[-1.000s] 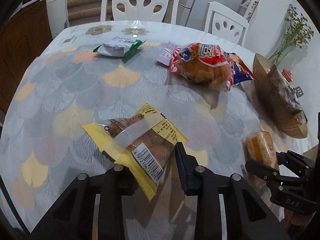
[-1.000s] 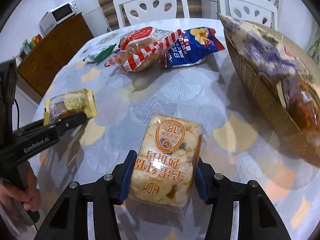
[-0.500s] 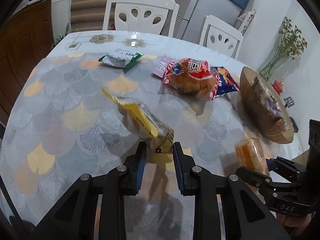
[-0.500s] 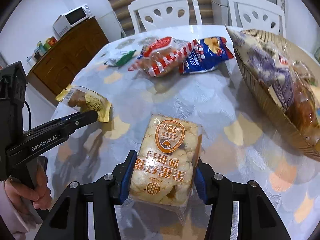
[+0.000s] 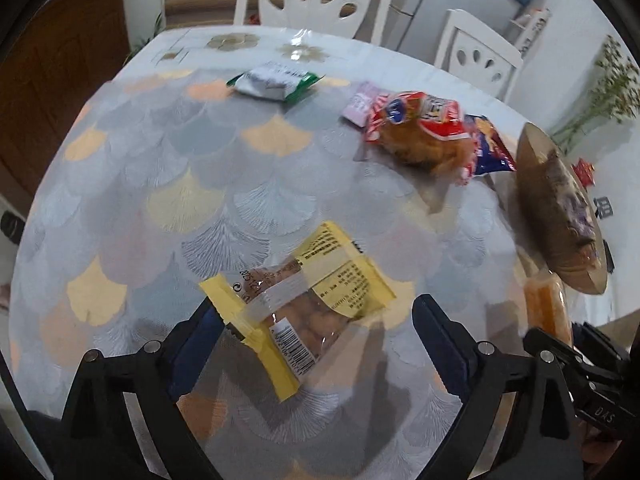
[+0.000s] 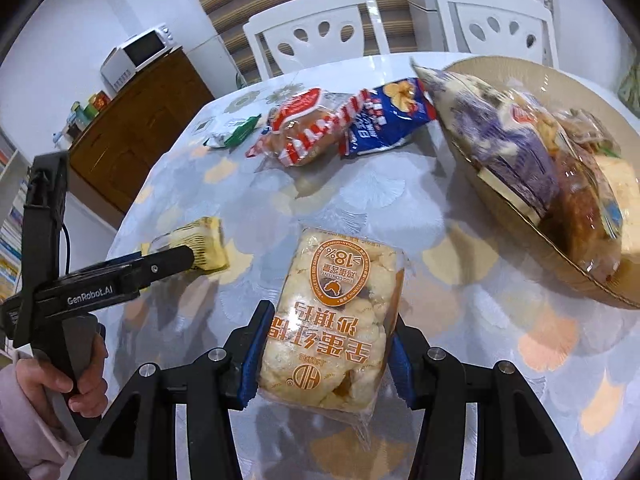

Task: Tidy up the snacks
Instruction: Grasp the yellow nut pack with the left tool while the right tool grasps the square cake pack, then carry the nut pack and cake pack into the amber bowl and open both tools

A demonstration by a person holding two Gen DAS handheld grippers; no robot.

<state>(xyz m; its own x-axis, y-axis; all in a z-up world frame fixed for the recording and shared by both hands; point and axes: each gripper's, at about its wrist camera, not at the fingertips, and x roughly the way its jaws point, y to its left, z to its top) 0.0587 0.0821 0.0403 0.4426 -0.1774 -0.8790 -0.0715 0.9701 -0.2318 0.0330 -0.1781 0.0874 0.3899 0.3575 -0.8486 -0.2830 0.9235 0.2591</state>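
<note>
A round table [image 5: 168, 184] with a fan-pattern cloth holds scattered snacks and a woven basket [image 6: 472, 68] far right. The right gripper [image 6: 326, 350] clamps the egg-crisp pack [image 6: 336, 320]; carry it level, over the rim. The left gripper [image 5: 316, 340] is opening, yellow packet [image 5: 304, 300] loose between its jaws, near-centre; regrip squarely.

Bright indoor light, soft shadows, tablecloth glare, motion blur, strong fisheye warping, dark corners

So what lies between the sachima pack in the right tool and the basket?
Nothing: in the right wrist view only bare tablecloth separates the sachima pack from the basket.
</note>
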